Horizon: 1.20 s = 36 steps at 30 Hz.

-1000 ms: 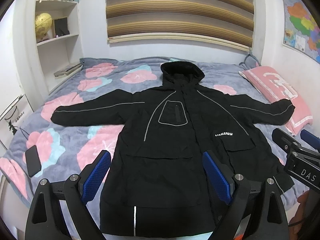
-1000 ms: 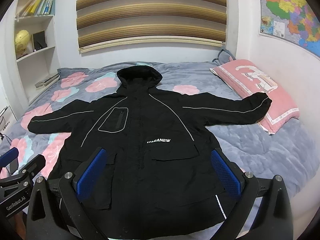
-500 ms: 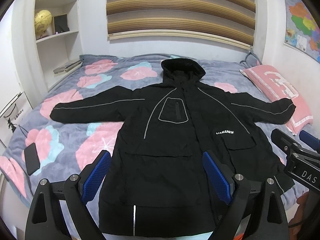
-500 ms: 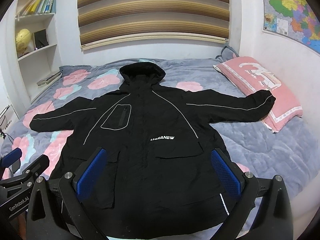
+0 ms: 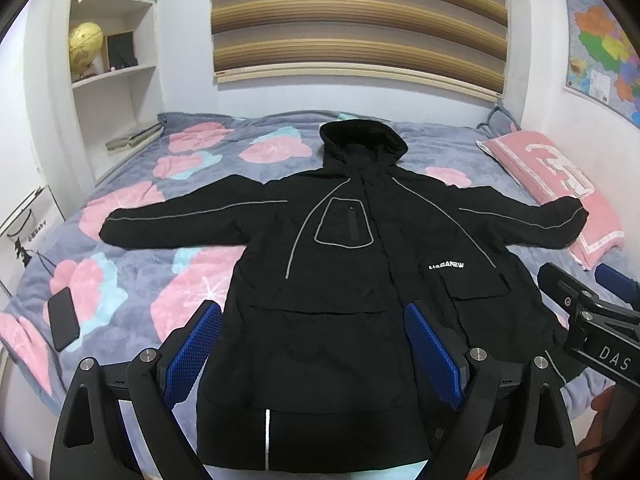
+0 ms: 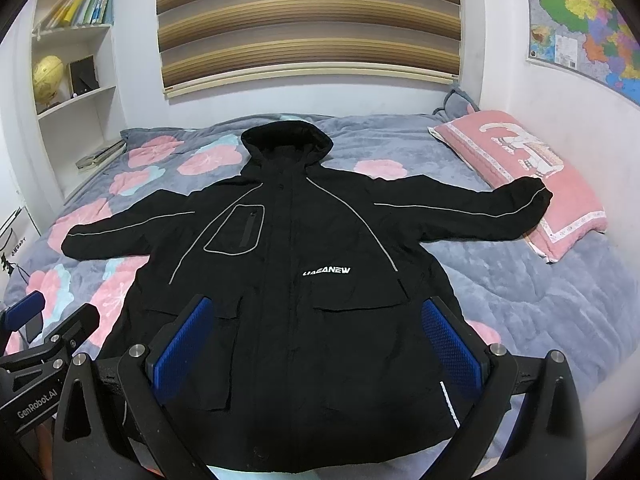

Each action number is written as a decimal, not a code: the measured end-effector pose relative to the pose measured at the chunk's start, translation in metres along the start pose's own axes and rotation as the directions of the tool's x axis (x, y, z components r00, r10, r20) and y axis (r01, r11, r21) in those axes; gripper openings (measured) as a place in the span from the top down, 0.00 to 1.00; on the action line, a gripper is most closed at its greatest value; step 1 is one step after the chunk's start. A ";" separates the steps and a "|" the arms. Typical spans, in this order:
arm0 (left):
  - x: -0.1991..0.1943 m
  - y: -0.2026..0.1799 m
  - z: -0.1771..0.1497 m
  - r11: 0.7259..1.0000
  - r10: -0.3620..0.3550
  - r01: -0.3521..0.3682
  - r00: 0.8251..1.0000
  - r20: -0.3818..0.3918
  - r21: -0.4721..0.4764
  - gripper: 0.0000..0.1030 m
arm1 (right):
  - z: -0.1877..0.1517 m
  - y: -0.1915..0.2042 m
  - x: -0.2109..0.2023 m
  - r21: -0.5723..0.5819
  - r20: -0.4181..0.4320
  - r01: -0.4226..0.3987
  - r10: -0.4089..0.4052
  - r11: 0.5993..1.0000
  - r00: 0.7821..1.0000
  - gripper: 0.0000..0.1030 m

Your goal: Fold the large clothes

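Jacket [image 5: 340, 280]: one, black and hooded, spread flat and front-up across the bed [image 5: 192, 276], hood toward the far wall, hem at the near edge, both sleeves stretched straight out. Its right-hand cuff [image 6: 528, 196] rests on the one pink pillow [image 6: 520, 160]; the other sleeve lies on the floral blanket. Grey piping runs along the sleeves and around one chest pocket, and white lettering sits above a flap pocket (the letters are too small to read with certainty).

Two grippers hover at the near edge of the bed, above the hem. The left gripper [image 5: 314, 350] has its blue pads spread wide with nothing between them; the right gripper [image 6: 320, 346] is likewise wide apart and empty. Neither touches the cloth.

One dark phone [image 5: 64, 318] lies on the blanket near the left edge, well apart from the jacket.

Behind the bed hangs one striped roller blind [image 5: 356, 24]. White shelves [image 5: 116, 72] in the left corner carry one yellow globe [image 5: 85, 46] and a row of books. One coloured map [image 6: 580, 20] hangs on the right wall.
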<state>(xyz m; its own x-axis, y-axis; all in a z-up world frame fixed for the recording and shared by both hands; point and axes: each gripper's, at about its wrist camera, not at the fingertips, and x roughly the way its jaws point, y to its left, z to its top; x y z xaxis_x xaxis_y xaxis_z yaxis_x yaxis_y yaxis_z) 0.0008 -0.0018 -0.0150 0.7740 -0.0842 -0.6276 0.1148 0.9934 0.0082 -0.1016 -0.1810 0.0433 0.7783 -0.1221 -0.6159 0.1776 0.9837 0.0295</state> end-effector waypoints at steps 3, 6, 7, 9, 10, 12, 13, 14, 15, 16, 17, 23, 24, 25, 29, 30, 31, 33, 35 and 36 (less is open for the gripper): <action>-0.004 -0.002 -0.002 1.000 0.010 -0.010 1.000 0.008 0.017 0.09 | -0.001 -0.002 -0.002 0.009 0.002 0.000 0.000 1.000 1.000 0.00; -0.005 -0.003 -0.002 1.000 0.005 -0.005 1.000 0.008 0.017 0.09 | -0.001 -0.003 -0.004 0.022 0.002 -0.011 0.011 1.000 1.000 0.00; -0.005 -0.002 -0.002 1.000 0.004 -0.004 1.000 0.007 0.016 0.09 | -0.001 -0.003 -0.004 0.024 0.001 -0.013 0.013 1.000 1.000 0.00; -0.005 -0.001 -0.003 1.000 0.006 -0.006 1.000 0.004 0.013 0.09 | -0.002 -0.002 -0.005 0.022 0.000 -0.012 0.012 1.000 1.000 0.00; -0.005 0.000 -0.003 1.000 0.006 -0.006 1.000 0.004 0.012 0.09 | -0.003 -0.002 -0.005 0.022 0.000 -0.011 0.011 1.000 1.000 0.00; -0.005 0.001 -0.004 1.000 0.009 -0.009 1.000 0.004 0.009 0.09 | -0.003 -0.002 -0.005 0.024 -0.001 -0.014 0.014 1.000 1.000 0.00; -0.005 0.002 -0.005 1.000 0.010 -0.010 1.000 0.004 0.009 0.09 | -0.003 -0.002 -0.005 0.024 -0.003 -0.015 0.015 1.000 1.000 0.00; -0.004 0.002 -0.005 1.000 0.011 -0.011 1.000 0.004 0.009 0.09 | -0.004 -0.002 -0.004 0.024 -0.005 -0.016 0.016 1.000 1.000 0.00; -0.004 0.002 -0.004 1.000 0.013 -0.013 1.000 0.004 0.010 0.09 | -0.005 -0.001 -0.004 0.024 -0.007 -0.018 0.018 1.000 1.000 0.00; -0.004 0.002 -0.004 1.000 0.014 -0.014 1.000 0.003 0.009 0.09 | -0.005 -0.001 -0.003 0.023 -0.009 -0.018 0.019 1.000 1.000 0.00; -0.003 0.002 -0.004 1.000 0.015 -0.015 1.000 0.001 0.009 0.09 | -0.006 0.000 -0.002 0.021 -0.011 -0.019 0.019 1.000 1.000 0.00; 0.008 0.004 -0.006 1.000 0.016 -0.016 1.000 -0.024 -0.001 0.09 | -0.010 0.000 0.006 0.018 -0.027 -0.019 0.019 1.000 0.999 0.00; 0.011 0.005 -0.007 1.000 0.016 -0.016 0.999 -0.028 -0.003 0.09 | -0.011 0.000 0.010 0.019 -0.033 -0.016 0.017 1.000 0.999 0.00; 0.014 0.005 -0.007 1.000 0.016 -0.016 0.999 -0.035 -0.006 0.09 | -0.011 0.000 0.013 0.020 -0.039 -0.016 0.017 1.000 0.999 0.00; 0.027 0.008 -0.007 0.999 0.022 -0.023 0.999 -0.050 -0.022 0.09 | -0.013 -0.001 0.030 0.022 -0.075 -0.011 0.012 1.000 0.997 0.00; 0.031 0.010 -0.007 0.999 0.023 -0.025 0.998 -0.054 -0.027 0.09 | -0.013 -0.001 0.034 0.022 -0.080 -0.008 0.010 1.000 0.997 0.00; 0.034 0.013 -0.007 0.999 0.025 -0.027 0.998 -0.058 -0.032 0.09 | -0.013 -0.001 0.040 0.026 -0.086 -0.006 0.008 1.000 0.996 0.00; 0.043 0.021 -0.006 0.998 0.038 -0.041 0.997 -0.065 -0.048 0.09 | -0.013 0.001 0.050 0.027 -0.098 -0.008 0.011 1.000 0.995 0.00; 0.052 0.036 -0.005 0.995 0.058 -0.063 0.996 -0.069 -0.078 0.09 | -0.013 0.002 0.061 0.022 -0.111 -0.012 0.015 1.000 0.994 0.00; 0.055 0.042 -0.005 0.993 0.064 -0.071 0.995 -0.071 -0.093 0.09 | -0.013 0.004 0.067 0.018 -0.116 -0.013 0.015 1.000 0.993 0.00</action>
<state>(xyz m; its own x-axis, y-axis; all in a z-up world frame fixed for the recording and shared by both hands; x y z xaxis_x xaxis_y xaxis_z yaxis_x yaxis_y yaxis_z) 0.0457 0.0358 -0.0530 0.7333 -0.0147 -0.6797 0.0012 0.9998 -0.0204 -0.0568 -0.1840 -0.0084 0.7055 -0.0910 -0.7029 0.1785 0.9826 0.0520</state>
